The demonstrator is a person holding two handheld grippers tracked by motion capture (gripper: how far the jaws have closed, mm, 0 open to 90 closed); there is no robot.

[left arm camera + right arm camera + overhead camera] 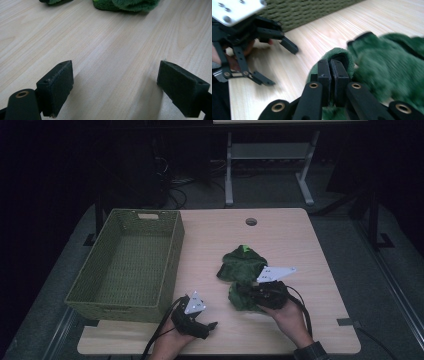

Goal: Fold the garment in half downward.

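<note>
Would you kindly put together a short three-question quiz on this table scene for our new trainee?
1. True or false: the left gripper is open above bare table.
2. What has the right gripper pinched? A) the green basket B) a fold of the fuzzy green cloth C) a cable
3. Fill in: the basket stands on the ___ side of the table in the high view.

Key: 1 true; 2 B; 3 left.
</note>
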